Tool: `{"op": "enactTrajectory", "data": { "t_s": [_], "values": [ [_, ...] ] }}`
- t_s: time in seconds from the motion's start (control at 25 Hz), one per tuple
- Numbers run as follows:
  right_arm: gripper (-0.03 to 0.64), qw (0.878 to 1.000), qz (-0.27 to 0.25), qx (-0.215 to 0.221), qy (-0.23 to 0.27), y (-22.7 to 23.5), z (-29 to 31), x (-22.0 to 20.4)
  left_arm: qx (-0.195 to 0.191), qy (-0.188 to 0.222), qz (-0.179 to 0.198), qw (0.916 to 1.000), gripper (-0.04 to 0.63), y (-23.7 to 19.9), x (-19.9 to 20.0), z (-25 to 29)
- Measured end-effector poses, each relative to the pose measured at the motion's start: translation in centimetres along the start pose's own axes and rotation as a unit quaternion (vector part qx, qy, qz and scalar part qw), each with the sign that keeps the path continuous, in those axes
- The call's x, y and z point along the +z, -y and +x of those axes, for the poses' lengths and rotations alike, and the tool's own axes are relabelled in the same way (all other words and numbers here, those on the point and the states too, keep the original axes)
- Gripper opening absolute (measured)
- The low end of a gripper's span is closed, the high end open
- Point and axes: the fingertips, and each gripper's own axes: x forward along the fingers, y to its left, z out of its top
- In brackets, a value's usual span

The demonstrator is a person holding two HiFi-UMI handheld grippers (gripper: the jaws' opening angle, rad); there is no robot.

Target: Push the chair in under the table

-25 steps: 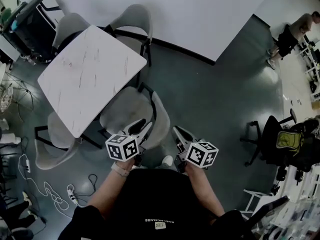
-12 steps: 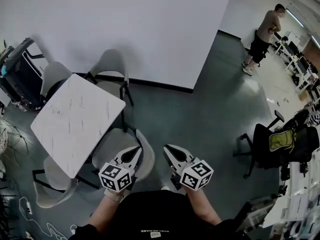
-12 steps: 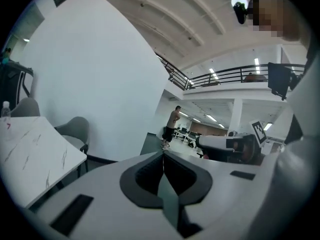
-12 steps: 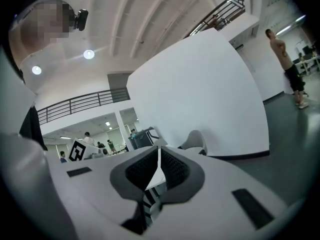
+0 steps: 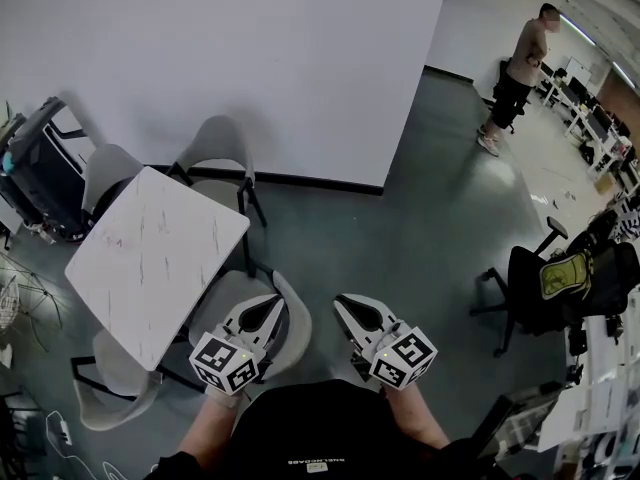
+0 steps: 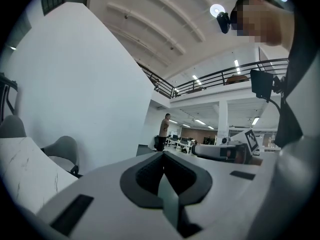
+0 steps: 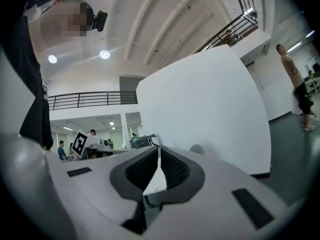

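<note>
1. Head view showed the grey moulded shell chair [image 5: 228, 290] at the near edge of the white square marble-patterned table [image 5: 150, 258], with its seat partly beneath the tabletop.
2. The left gripper [image 5: 270, 304] overlapped the chair's backrest, and the right gripper [image 5: 346, 304] was just beside it over grey floor.
3. Only the gripper views showed the tongs. Left gripper view had them pressed together on nothing, and right gripper view showed the same, both facing a white wall.
4. Three more grey chairs [image 5: 215, 138] ringed the table.
5. A black office chair [image 5: 560, 288] stood well apart to the right, and a standing person [image 5: 520, 68] was beyond it.
</note>
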Motion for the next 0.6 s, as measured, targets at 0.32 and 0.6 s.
{"op": "enactTrajectory", "data": {
  "t_s": [0.32,0.6],
  "values": [
    [0.012,0.999,-0.034,-0.021,0.000,-0.4,-0.8,-0.1,-0.021,-0.013,0.053,0.9983,0.006,1.6,-0.8,-0.4],
    [0.012,1.000,-0.010,-0.020,0.002,-0.2,-1.3,-0.4,-0.004,-0.024,0.029,0.9993,0.005,2.0,-1.5,-0.5]
  ]
}}
